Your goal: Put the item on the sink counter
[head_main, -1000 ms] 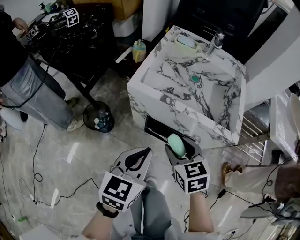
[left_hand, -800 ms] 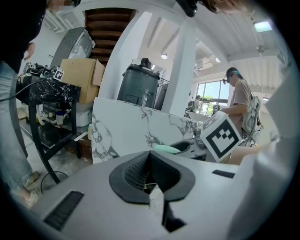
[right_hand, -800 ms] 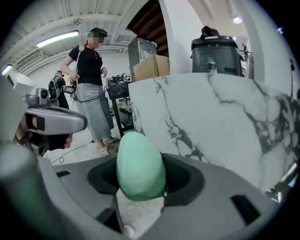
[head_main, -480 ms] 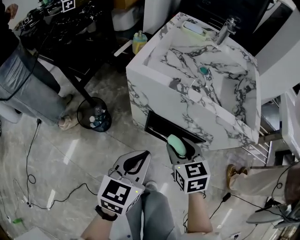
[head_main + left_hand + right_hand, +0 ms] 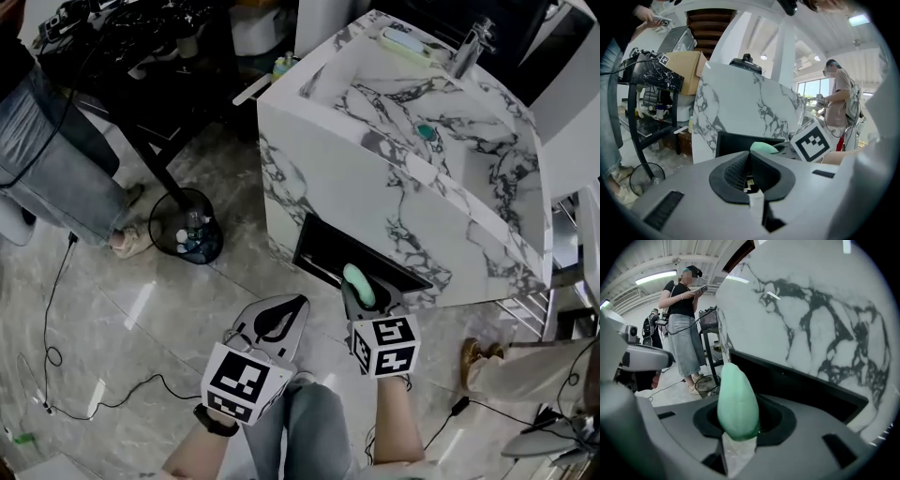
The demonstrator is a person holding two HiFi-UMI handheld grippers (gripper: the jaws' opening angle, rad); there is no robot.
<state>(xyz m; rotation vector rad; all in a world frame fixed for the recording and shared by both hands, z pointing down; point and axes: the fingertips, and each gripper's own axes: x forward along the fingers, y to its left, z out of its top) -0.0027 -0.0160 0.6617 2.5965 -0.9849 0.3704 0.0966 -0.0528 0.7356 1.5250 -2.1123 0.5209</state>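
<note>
Closer now than a second ago, the marble sink point(image 5: 375, 178) has slid from the upper centre of the head view toward the right and fills more of it, while both grippers keep their place at the bottom. The right gripper point(image 5: 362, 292) has the green item point(image 5: 358, 283) standing upright between its jaws, which are closing on it; the item sits at lower centre, in front of the dark slot point(image 5: 328, 253) under the basin, well below the counter rim by the faucet point(image 5: 472, 42) at the upper right. The left gripper point(image 5: 274, 321) has its jaws together on nothing. The item is smooth and rounded, so I judge the tightening squeeze could pop it out of the pads and onto the floor. It could also clip the sink's front wall on the way up. The rim looks narrow, so a careless release could send it sliding into the basin.
</note>
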